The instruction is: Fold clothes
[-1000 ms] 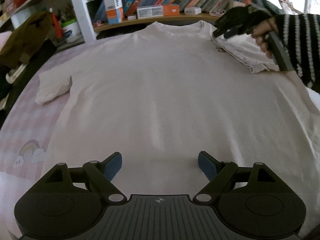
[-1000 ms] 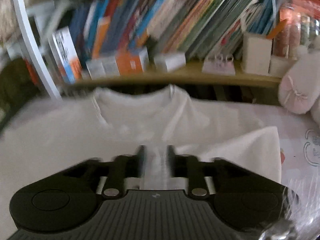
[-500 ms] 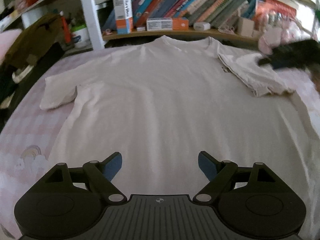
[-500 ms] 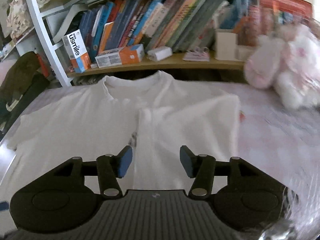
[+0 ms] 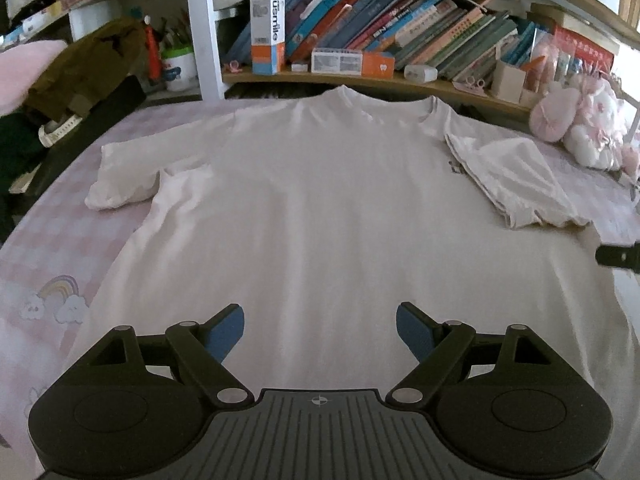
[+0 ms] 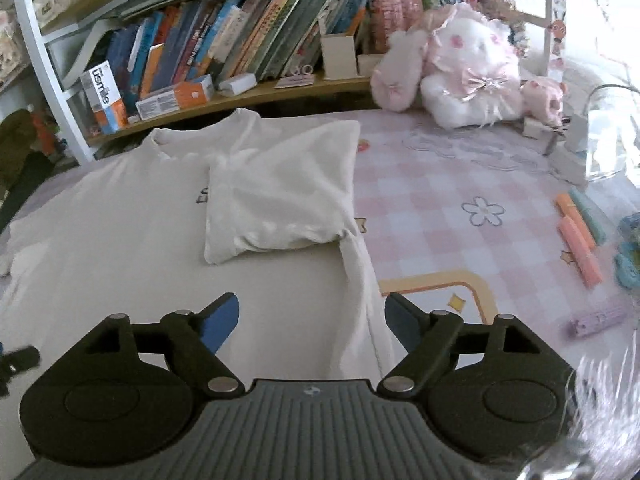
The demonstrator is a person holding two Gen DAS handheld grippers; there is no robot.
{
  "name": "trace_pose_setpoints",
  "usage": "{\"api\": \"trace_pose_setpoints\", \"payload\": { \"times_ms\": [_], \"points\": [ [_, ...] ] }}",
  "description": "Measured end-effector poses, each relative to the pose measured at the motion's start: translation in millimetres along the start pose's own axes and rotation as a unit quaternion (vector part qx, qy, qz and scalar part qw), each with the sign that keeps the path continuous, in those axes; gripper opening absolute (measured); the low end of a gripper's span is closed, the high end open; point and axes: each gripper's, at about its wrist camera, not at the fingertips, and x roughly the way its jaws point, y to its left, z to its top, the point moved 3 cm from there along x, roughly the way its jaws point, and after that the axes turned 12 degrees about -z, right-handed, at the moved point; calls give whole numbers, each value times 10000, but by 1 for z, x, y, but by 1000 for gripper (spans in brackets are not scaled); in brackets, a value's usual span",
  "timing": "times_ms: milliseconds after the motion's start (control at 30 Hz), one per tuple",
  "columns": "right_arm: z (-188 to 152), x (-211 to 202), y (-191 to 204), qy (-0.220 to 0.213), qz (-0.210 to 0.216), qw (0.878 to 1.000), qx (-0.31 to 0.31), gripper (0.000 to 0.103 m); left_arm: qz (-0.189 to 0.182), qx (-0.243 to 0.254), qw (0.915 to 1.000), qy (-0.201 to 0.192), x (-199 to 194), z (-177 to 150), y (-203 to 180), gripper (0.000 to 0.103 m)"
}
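Note:
A white T-shirt (image 5: 320, 208) lies flat on the pink checked bed cover, collar toward the bookshelf. Its right sleeve (image 5: 516, 176) is folded inward over the chest; in the right wrist view that folded sleeve (image 6: 280, 192) lies ahead of the fingers. The left sleeve (image 5: 124, 176) still spreads outward. My left gripper (image 5: 320, 330) hovers open over the shirt's lower part, nothing between its blue pads. My right gripper (image 6: 312, 320) hangs above the shirt's right side edge (image 6: 360, 280); its jaws are opening and hold nothing. A dark tip of it (image 5: 618, 258) shows at the left wrist view's right edge.
A bookshelf (image 5: 360, 76) with books and boxes runs along the far side. A pink plush toy (image 6: 464, 68) sits at the back right. Pastel pens (image 6: 580, 240) lie on the cover (image 6: 460, 184) to the right. Dark clothing (image 5: 80, 72) is piled at the far left.
My right gripper let go of the folded sleeve, opened wide and drew back toward the shirt's right side. The person's hand left the left wrist view. The left gripper stayed put, rolling slightly.

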Motion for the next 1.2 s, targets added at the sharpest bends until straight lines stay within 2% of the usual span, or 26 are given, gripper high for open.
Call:
{"api": "trace_pose_setpoints", "payload": {
  "times_ms": [333, 600, 733, 933, 1200],
  "points": [
    [-9, 0, -1, 17, -212, 9997, -146, 86, 46, -392, 9989, -235, -6, 14, 10, 86],
    [-15, -7, 19, 72, -537, 9985, -117, 86, -596, -390, 9974, 71, 6, 13, 25, 86],
    [-15, -13, 36, 58, -597, 9982, -61, 89, -699, -344, 9969, 125, 10, 20, 39, 86],
    [-22, -20, 72, 140, -297, 9994, -132, 89, -766, -425, 9961, 121, 9, 29, 74, 86],
    [-24, -28, 125, 67, -149, 9992, -360, 89, -780, -489, 9958, 25, 2, 35, 117, 86]
  ]
}}
